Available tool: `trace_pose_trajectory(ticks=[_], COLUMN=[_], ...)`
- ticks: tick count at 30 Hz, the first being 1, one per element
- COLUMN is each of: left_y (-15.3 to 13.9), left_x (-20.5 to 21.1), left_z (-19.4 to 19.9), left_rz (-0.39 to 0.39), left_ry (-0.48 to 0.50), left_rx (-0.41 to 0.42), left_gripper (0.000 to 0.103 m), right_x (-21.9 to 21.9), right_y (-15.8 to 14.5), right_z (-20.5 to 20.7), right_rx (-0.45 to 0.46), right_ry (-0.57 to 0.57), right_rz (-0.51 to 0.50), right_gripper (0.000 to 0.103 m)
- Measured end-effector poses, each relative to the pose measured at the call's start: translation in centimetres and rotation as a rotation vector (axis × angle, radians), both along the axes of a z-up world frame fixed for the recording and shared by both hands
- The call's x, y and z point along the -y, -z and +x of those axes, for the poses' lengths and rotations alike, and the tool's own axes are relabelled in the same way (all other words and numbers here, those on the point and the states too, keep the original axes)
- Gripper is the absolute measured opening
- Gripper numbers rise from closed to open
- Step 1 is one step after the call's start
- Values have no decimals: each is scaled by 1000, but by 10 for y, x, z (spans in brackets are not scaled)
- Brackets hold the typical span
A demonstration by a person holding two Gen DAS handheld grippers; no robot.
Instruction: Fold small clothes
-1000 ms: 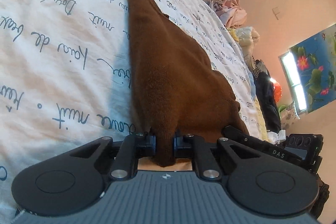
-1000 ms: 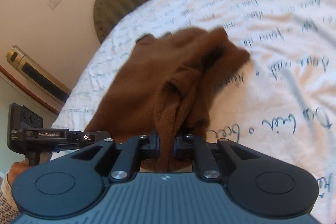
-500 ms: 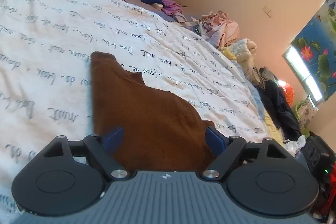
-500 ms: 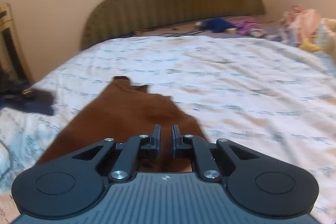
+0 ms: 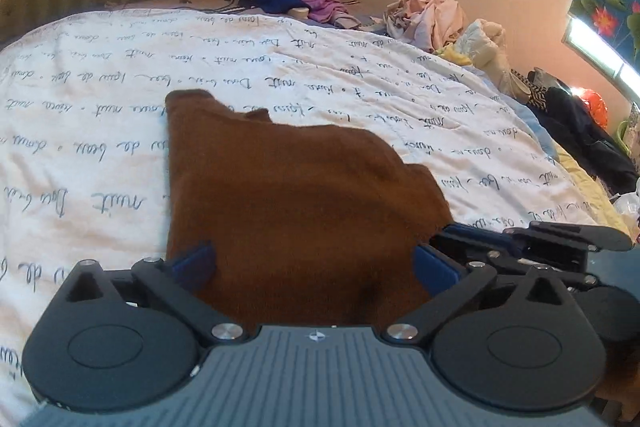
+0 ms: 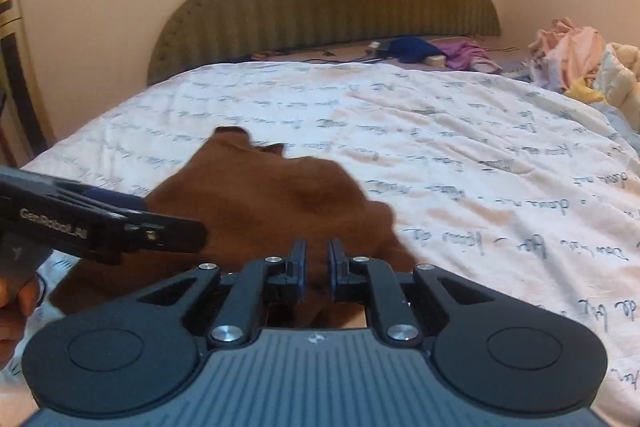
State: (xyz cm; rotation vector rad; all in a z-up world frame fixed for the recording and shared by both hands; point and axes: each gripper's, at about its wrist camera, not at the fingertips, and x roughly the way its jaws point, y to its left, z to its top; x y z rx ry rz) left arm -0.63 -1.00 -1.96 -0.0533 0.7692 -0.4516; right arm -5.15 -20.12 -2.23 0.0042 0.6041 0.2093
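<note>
Cloth (image 5: 296,203) is lying on the bed (image 5: 100,131), being released by the widening left tongs (image 5: 312,263) while being pinched by the nearly closed right tongs (image 6: 316,259); the fold could be dragged askew if pulled one-sidedly.

one brown garment (image 5: 296,203), two tongs (image 5: 312,263), one bed (image 5: 100,131)
</note>
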Motion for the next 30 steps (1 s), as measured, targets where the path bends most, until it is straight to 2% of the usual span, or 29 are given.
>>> trace_pose_trajectory(ticks=[2,4,5,6,7,9,11,13,15,16,18,22,25,28,30], left_y=[12,28,37,36,32,25,26,33,33,31,26,18,9,-5,-10], left_x=[-1,-3,-11,-20,-26,-38,-43,-36,-34,-38,-46,-47,-40,-37,-35], left_z=[-7,-11,-10,-17,-24,-37,-38,-40,-48,-51,-58,-69,-73,-65,-53], left_rz=[59,163,144,99,97,72,35,100,130,116,90,99,128,59,42], left_ry=[-4,-24,-24,-29,-56,-121,-100,-79,-69,-74,-87,-90,-120,-132,-163], left_rx=[11,-10,-74,-41,-2,45,4,-29,-2,-9,-22,-16,43,70,61], left_gripper=[103,103,103,103,103,103,103,103,103,103,103,103,103,103,102], right_x=[-11,4,7,5,-1,-15,-24,-26,-10,-6,-8,-22,-36,-47,-49], right_y=[21,27,23,17,11,3,9,31,38,34,22,11,6,-7,-14], right_z=[4,2,1,-3,-9,-26,-34,-29,-35,-39,-49,-60,-58,-55,-39], right_rx=[-30,-9,-18,-19,-8,32,28,-46,-40,-53,-38,-22,-13,61,64], right_ry=[-6,3,16,40,60,42,38,56,76,98,106,100,118,141,156], right_rz=[-95,-30,-11,-21,-46,-56,-76,-127,-30,-12,-10,-17,-27,-55,-57], right_gripper=[10,14,15,22,29,33,41,45,52,56,56,56,57,57,58])
